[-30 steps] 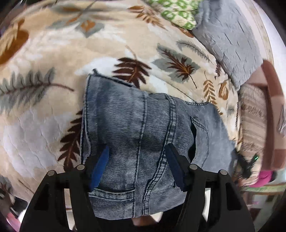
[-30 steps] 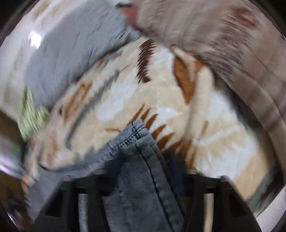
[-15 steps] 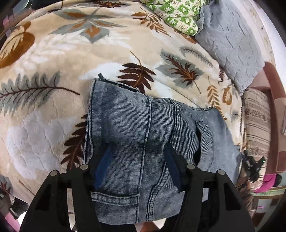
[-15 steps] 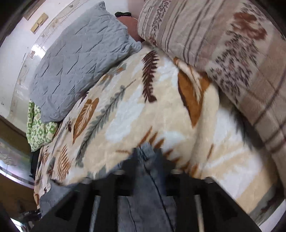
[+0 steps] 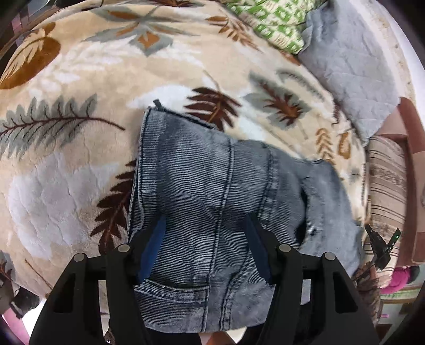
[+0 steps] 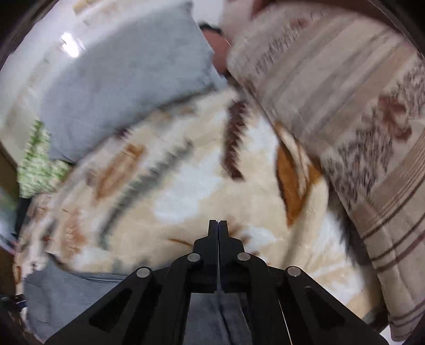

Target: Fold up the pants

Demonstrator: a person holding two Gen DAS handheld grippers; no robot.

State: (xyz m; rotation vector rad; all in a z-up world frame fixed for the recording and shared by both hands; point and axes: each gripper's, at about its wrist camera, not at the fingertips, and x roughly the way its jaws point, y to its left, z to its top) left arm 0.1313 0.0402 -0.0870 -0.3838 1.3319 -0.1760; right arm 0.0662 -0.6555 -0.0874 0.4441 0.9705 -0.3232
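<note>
Left wrist view: the folded grey jeans (image 5: 212, 196) lie on a beige leaf-print blanket (image 5: 79, 66), filling the middle and the 6 o'clock part of the picture. A back pocket shows near 6 o'clock and a raw hem corner points toward 11 o'clock. The left gripper (image 5: 205, 238) hangs over the jeans with its jaws about half open, one blue pad on each side of a seam; whether the pads press the denim I cannot tell, and nothing is pinched between them. At 1 o'clock sit a green patterned cloth (image 5: 276, 24) and a grey quilted pillow (image 5: 348, 63); at 3 o'clock is a striped brown blanket (image 5: 387, 175).

In the right wrist view, blurred, the right gripper (image 6: 218, 225) has its jaws pressed flat together with nothing in them, tips over bare blanket. The jeans lie under and behind it, from 6 to 8 o'clock. The pillow is at 10 o'clock, the striped blanket at 2 o'clock.
</note>
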